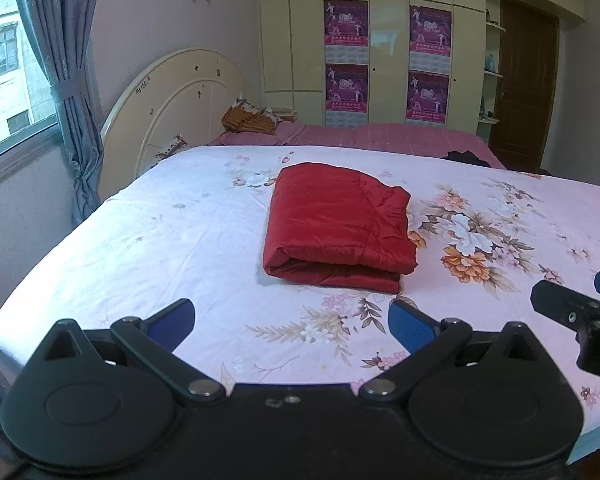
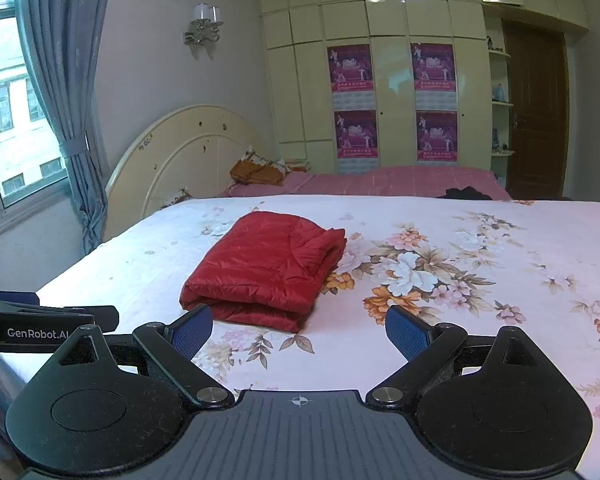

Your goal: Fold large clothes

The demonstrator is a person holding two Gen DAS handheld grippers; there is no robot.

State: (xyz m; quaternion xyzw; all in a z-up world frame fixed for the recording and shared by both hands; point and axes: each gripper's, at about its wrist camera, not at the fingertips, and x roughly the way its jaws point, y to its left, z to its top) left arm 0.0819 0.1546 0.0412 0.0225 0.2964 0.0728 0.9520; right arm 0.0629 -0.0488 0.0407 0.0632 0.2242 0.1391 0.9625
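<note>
Your left gripper (image 1: 290, 326) and right gripper (image 2: 300, 330) both gape, holding nothing; folded red jacket (image 1: 338, 226) lies on bed (image 1: 140, 240).

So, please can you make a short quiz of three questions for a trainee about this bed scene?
1. True or false: the red garment lies folded on the floral sheet.
2. The left gripper is: A) shut on cloth B) open, holding nothing C) hidden.
3. Fill in: the right gripper is ____ and holds nothing.

Key: 1 true; 2 B; 3 open.
</note>
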